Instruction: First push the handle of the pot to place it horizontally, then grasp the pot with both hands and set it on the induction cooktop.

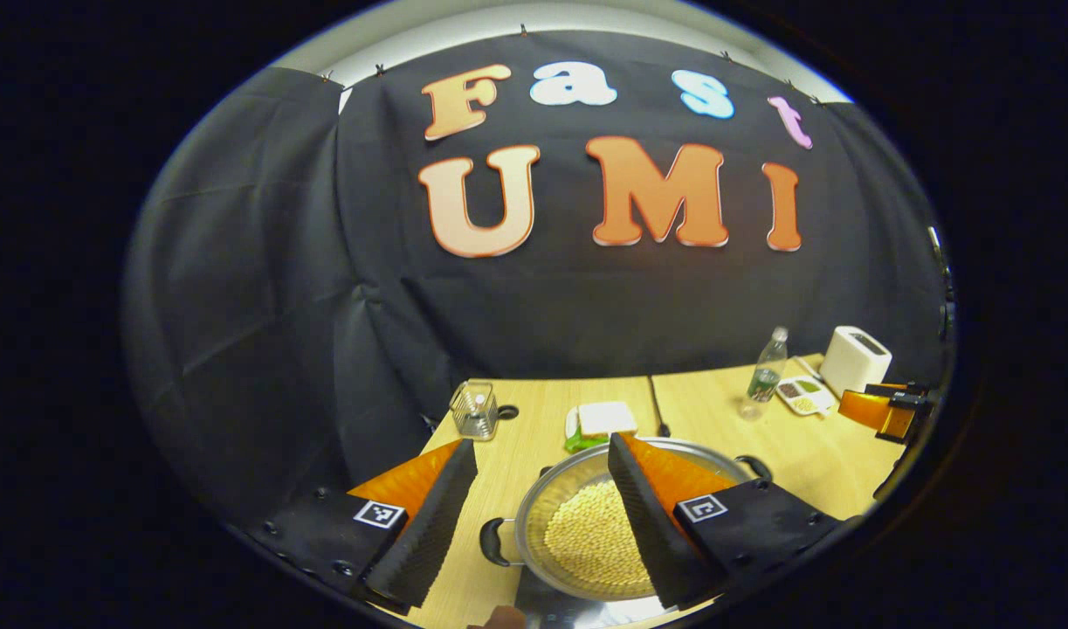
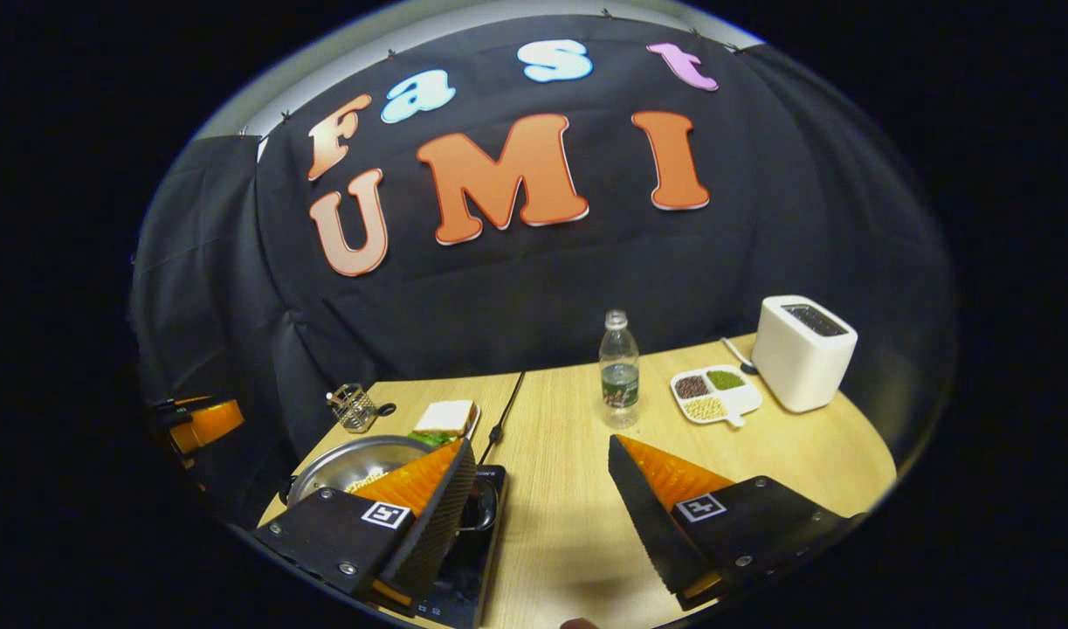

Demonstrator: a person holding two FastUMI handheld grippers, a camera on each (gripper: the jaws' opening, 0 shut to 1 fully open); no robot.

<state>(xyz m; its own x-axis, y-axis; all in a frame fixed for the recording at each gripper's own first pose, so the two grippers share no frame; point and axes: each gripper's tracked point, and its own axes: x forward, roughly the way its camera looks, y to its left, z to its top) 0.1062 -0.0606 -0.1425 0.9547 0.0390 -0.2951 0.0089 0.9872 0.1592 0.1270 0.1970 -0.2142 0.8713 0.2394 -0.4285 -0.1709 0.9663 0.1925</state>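
Two sets of tongs, and I see both spread wide, grasping nothing. My left tongs hover above the pot, its near side handle showing in the gap between the fingers; I cannot tell whether either finger touches the rim. The pot, holding pale beans, sits on the induction cooktop. My right tongs hang released over bare counter just right of the pot, the left finger crossing in front of the pot's right handle. Behind the pot lie a sandwich plate and a wire cup. Farther right of the pot stand a water bottle, a divided dish of grains and a white toaster.
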